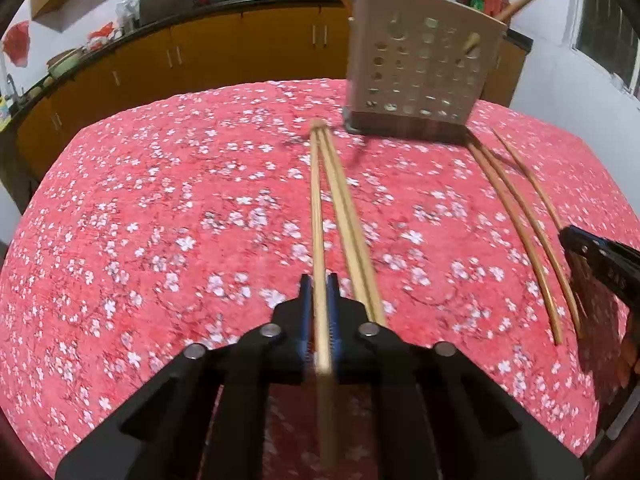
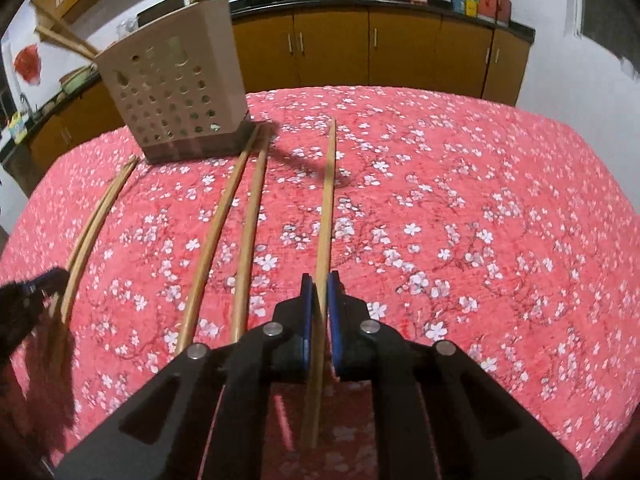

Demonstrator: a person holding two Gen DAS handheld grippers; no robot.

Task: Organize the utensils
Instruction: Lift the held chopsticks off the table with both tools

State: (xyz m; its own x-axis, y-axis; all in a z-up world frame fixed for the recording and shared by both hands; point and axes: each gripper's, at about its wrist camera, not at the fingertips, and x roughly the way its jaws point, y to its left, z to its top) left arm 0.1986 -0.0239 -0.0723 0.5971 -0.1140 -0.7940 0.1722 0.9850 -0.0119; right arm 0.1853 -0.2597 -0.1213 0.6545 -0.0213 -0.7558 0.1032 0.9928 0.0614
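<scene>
The left gripper (image 1: 320,286) is clenched on one chopstick (image 1: 316,208), whose far end reaches toward the perforated utensil holder (image 1: 420,68); a second pair of chopsticks (image 1: 348,216) lies just beside it on the floral tabletop (image 1: 160,220). The right gripper (image 2: 320,286) likewise grips a single chopstick (image 2: 326,200) between its blue pads. Between the two hands, two more chopsticks (image 2: 236,216) rest loose on the cloth, near the holder's base. The holder already carries several utensils standing up from its top. By my judgement the job is partway done: two sticks are in hand and about four others are yet to be collected.
</scene>
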